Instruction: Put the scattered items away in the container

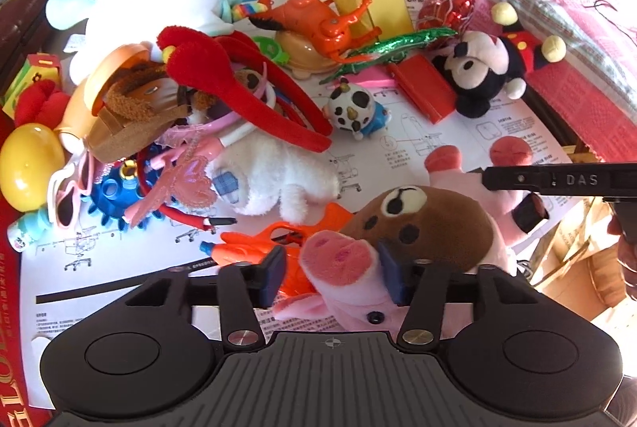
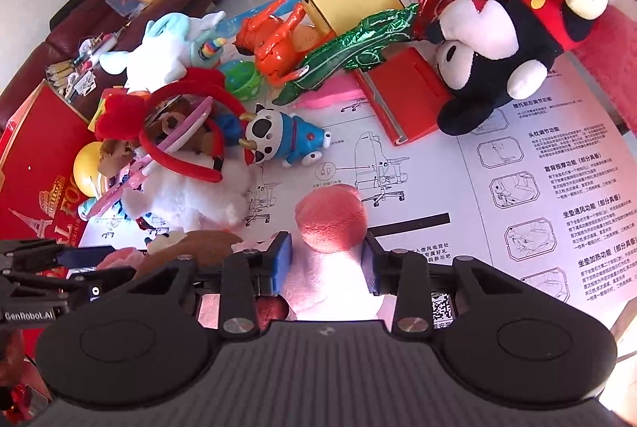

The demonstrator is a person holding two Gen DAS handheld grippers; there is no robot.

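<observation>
A pink plush pig with a brown head [image 1: 418, 224] lies on the paper-covered table. My left gripper [image 1: 334, 273] has its jaws around the pig's pink snout [image 1: 338, 256], pads against it. My right gripper [image 2: 328, 262] has its jaws closed around the pig's pink leg with its red foot [image 2: 332, 218]; it also shows in the left wrist view [image 1: 529, 188] at the pig's far side. An orange toy gun [image 1: 254, 248] lies just left of the snout. No container is clearly in view.
A Mickey plush [image 2: 505, 41], red box [image 2: 402, 96], cow-headed blue toy [image 2: 282, 138], orange toy horse [image 1: 318, 19], green foil [image 2: 350, 49], red headbands [image 1: 247, 84] and white plush toys [image 1: 274, 172] crowd the table. A pink-covered bed [image 1: 577, 9] lies to the right.
</observation>
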